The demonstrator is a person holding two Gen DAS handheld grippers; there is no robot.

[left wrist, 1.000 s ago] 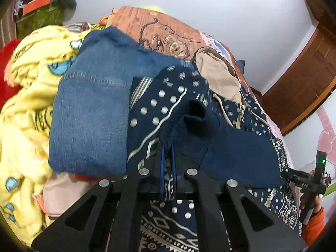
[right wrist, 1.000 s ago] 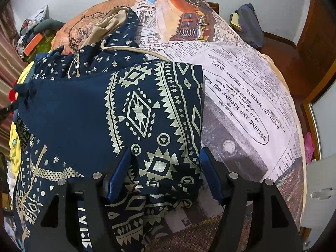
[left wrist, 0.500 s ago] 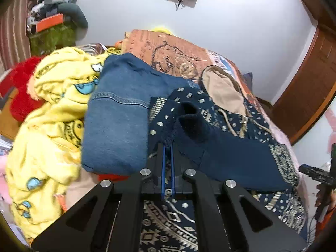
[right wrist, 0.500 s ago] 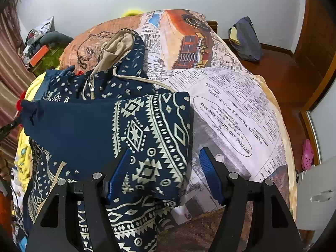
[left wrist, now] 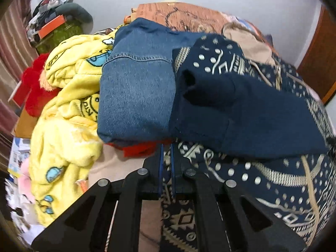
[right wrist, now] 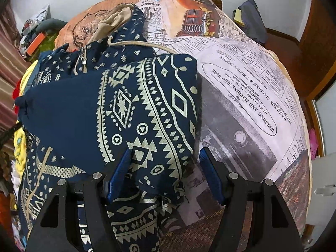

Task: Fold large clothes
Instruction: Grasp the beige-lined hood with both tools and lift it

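Note:
A navy hoodie with cream geometric print [right wrist: 134,113] lies on the bed, its tan-lined hood [right wrist: 113,19] at the far end. One sleeve is folded across the body, its plain navy cuff [left wrist: 199,88] toward the left. My left gripper [left wrist: 166,147] is shut, its tips under the sleeve's cuff edge; whether it pinches the fabric is hidden. My right gripper [right wrist: 164,157] is open, its blue fingers astride the folded sleeve's lower edge, with cloth between them.
Folded blue jeans [left wrist: 134,84] lie left of the hoodie, on something red [left wrist: 138,149]. A yellow fleece blanket [left wrist: 69,109] is heaped further left. The bed has a newspaper-print sheet [right wrist: 241,96]. A dark bag [right wrist: 250,21] sits on the wooden floor beyond.
The left gripper has drawn back and lower, still shut at the cuff. The right gripper, raised half a second ago, has come back down close over the folded sleeve, still open.

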